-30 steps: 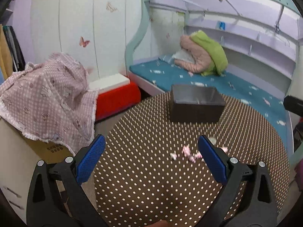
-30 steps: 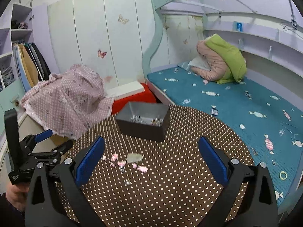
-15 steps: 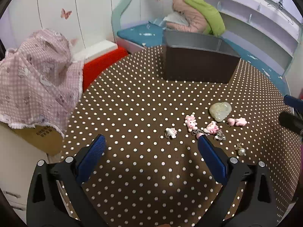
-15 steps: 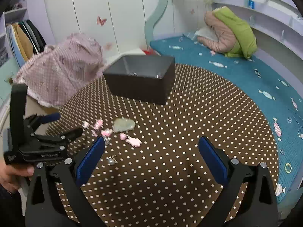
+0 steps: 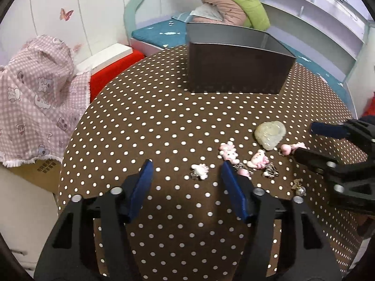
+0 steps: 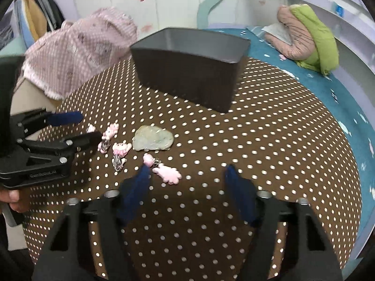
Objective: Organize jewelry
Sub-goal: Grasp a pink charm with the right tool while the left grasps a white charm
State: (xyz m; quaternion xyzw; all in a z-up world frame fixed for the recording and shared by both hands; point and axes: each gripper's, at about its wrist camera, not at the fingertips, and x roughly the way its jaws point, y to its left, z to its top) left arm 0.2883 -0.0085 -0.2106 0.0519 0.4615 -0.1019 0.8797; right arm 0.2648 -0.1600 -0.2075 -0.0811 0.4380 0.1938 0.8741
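Several small pink charms lie on the brown polka-dot round table [image 5: 152, 107] in front of a dark grey box [image 5: 234, 68]. A pale green jade pendant [image 5: 269, 133] lies among them, also in the right wrist view [image 6: 153, 138]. My left gripper [image 5: 186, 171] is open, low over the table, with a white-pink charm [image 5: 200, 171] between its fingers. My right gripper [image 6: 187, 175] is open, with a pink charm [image 6: 167, 173] just inside its left finger. Each gripper shows in the other's view, the right one [image 5: 304, 140] and the left one [image 6: 90, 126].
The grey box [image 6: 192, 70] stands open-topped at the table's far side. A pink checked cloth [image 5: 35, 93] covers furniture to the left. A red stool [image 5: 112, 70] and a teal bed [image 6: 328, 89] with a green and pink bundle lie beyond the table.
Both grippers have moved forward and down toward the charms and narrowed their opening. The charms and box look much closer now.
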